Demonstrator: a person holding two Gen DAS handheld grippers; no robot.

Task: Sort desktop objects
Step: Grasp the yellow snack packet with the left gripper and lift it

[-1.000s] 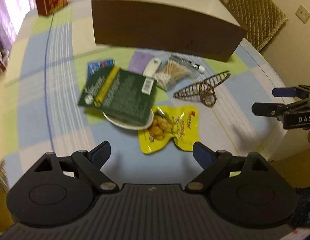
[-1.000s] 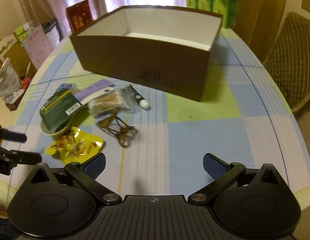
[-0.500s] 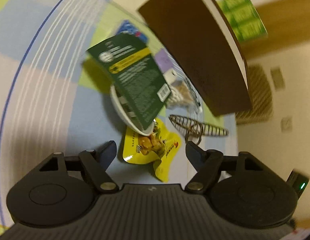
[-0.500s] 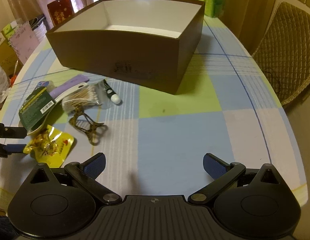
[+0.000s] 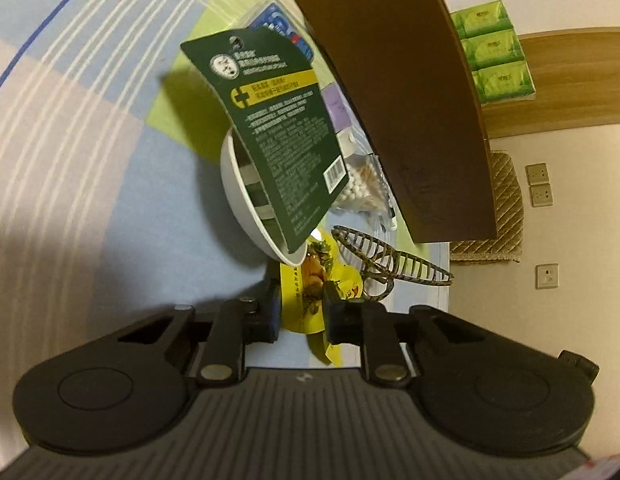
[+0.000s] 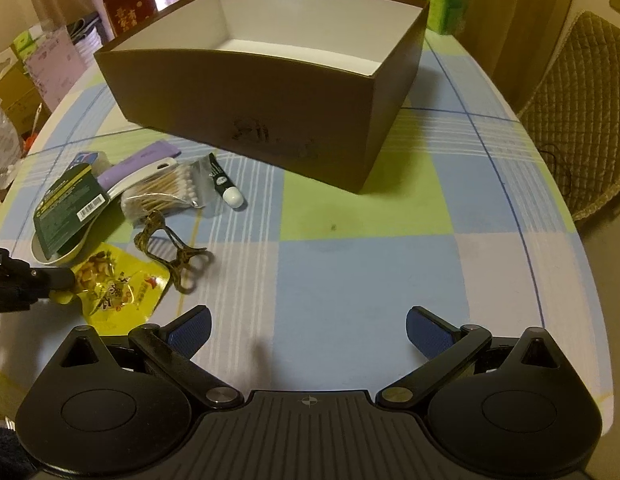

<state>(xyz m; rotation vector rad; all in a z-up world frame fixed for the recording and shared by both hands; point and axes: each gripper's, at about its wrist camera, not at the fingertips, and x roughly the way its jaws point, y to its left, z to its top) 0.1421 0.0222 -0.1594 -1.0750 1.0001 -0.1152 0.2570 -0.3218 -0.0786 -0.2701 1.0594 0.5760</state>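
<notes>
A yellow snack packet (image 6: pixel 118 292) lies on the checked tablecloth in front of a white bowl (image 6: pixel 66 258). A dark green packet (image 6: pixel 66 208) leans in that bowl. My left gripper (image 5: pixel 301 312) is rolled sideways and its jaws are closing. The yellow snack packet (image 5: pixel 310 280) sits pinched between its pads. In the right wrist view the left gripper (image 6: pixel 50 280) grips the packet's left edge. My right gripper (image 6: pixel 308 332) hangs open over bare cloth with nothing between its fingers. The brown box (image 6: pixel 270 120) stands open behind the pile.
Beside the bowl lie a brown hair claw (image 6: pixel 170 244), a bag of cotton swabs (image 6: pixel 162 192), a small black tube (image 6: pixel 226 184), a purple case (image 6: pixel 142 160) and a blue card (image 6: pixel 86 158). A quilted chair (image 6: pixel 581 100) stands past the table's right edge.
The left gripper rolled, dropped toward the yellow packet and went from wide open to closed around it. The right gripper stayed open and barely shifted.
</notes>
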